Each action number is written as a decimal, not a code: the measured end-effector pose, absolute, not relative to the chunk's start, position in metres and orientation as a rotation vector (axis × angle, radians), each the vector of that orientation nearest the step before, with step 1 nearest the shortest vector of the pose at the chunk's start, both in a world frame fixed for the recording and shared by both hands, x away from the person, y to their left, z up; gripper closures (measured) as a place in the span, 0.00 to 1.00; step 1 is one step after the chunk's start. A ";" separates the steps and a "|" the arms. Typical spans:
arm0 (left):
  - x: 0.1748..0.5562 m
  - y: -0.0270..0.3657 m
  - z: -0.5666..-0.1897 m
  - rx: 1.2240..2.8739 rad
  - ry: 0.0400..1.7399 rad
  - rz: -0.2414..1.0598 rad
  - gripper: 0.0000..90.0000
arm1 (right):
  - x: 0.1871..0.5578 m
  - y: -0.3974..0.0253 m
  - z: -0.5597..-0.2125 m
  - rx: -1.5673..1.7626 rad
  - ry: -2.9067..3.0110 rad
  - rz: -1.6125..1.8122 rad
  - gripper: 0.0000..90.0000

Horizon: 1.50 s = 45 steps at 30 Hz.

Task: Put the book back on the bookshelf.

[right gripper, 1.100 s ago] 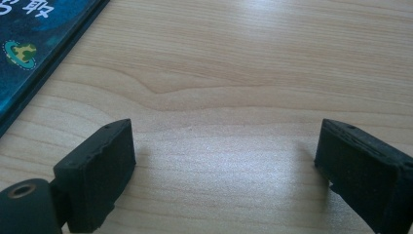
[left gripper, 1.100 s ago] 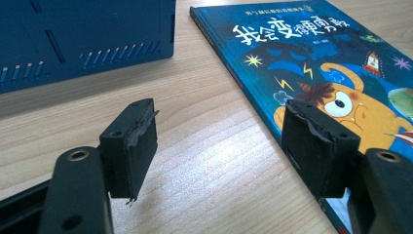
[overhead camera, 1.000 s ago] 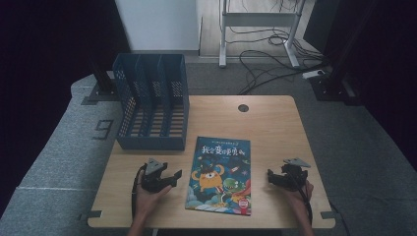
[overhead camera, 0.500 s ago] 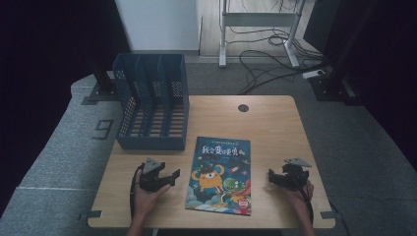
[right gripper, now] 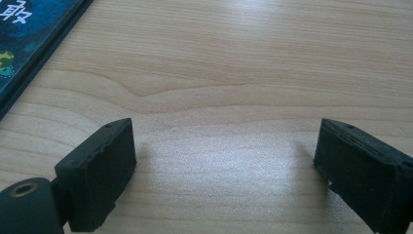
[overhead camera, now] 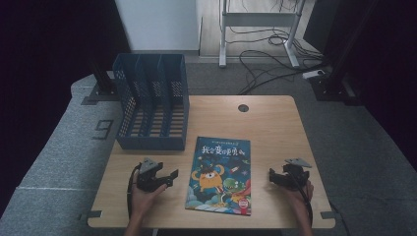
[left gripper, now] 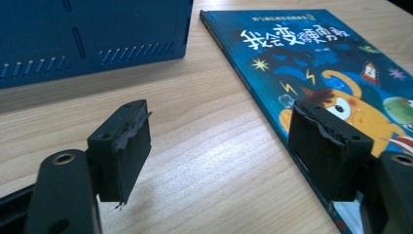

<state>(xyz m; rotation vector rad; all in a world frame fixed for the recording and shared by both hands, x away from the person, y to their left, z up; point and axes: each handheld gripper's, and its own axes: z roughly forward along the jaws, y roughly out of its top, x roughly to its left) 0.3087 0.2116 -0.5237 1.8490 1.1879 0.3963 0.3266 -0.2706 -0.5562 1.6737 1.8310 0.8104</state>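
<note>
A picture book (overhead camera: 220, 174) with a blue cover and an orange monster lies flat on the wooden table (overhead camera: 275, 128), near its front edge. My left gripper (overhead camera: 169, 178) rests on the table just left of the book and is open and empty. In the left gripper view its jaws (left gripper: 224, 126) stand wide apart, the right one above the book's (left gripper: 311, 53) left edge. My right gripper (overhead camera: 271, 178) sits to the right of the book, open, with bare wood between its jaws (right gripper: 224, 141). The book's corner (right gripper: 29, 29) shows at the upper left there.
A dark blue slotted file holder (overhead camera: 152, 103) stands at the table's back left, and its wall (left gripper: 92, 34) shows close ahead of my left gripper. A round cable hole (overhead camera: 243, 107) is near the far edge. Cables and a metal stand lie on the floor beyond.
My left gripper has shifted slightly to the left and away from the front edge. The right gripper and the book have stayed put.
</note>
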 end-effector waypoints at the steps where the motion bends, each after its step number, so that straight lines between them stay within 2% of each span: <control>1: 0.308 0.212 -0.522 1.842 1.180 0.378 0.26 | 0.327 -0.271 -0.556 1.673 1.831 0.810 0.08; 10: 0.308 0.212 -0.517 1.835 1.168 0.374 0.26 | 0.326 -0.271 -0.556 1.675 1.829 0.810 0.09; 18: 0.305 0.209 -0.511 1.829 1.143 0.374 0.26 | 0.326 -0.271 -0.552 1.672 1.818 0.830 0.14; 29: 0.306 0.199 -0.515 1.877 1.160 0.346 0.26 | 0.314 -0.256 -0.524 1.579 1.811 0.982 0.16; 45: 0.305 0.182 -0.520 1.929 1.130 0.327 0.26 | 0.307 -0.236 -0.508 1.506 1.855 1.053 0.17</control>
